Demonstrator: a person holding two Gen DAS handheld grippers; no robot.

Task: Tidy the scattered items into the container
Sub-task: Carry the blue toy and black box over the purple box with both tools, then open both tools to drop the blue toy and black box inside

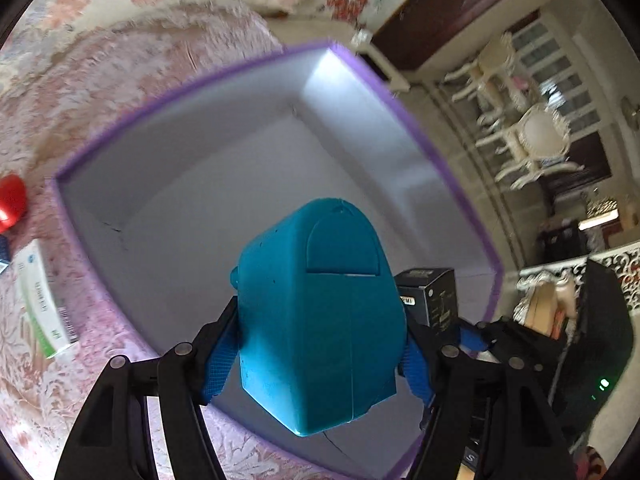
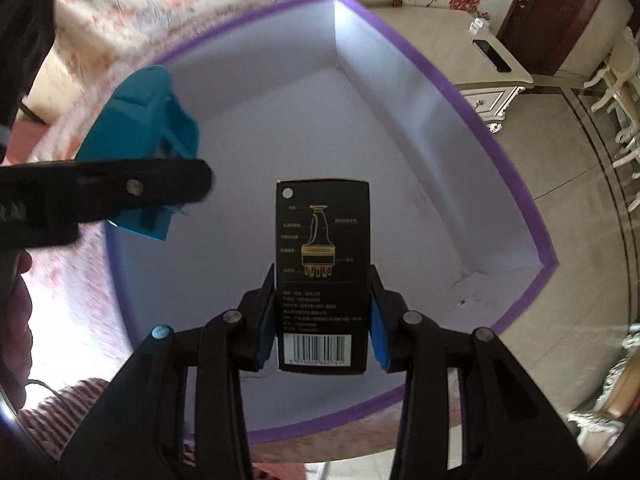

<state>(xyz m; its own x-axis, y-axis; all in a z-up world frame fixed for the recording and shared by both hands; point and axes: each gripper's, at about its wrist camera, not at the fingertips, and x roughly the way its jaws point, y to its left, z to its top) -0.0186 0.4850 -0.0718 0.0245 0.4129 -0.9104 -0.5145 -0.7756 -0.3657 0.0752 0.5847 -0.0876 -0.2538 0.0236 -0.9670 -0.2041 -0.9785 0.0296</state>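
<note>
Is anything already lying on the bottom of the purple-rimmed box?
No. In the right wrist view the box floor is bare white; the black carton and teal item are held above it.

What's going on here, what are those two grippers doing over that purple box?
A person is tidying items into the purple-rimmed box. The left gripper holds a teal plastic object above the box's opening, and the right gripper holds a small black carton over it too. Nothing lies on the visible floor of the box. A red item and a white-green packet remain outside.
</note>
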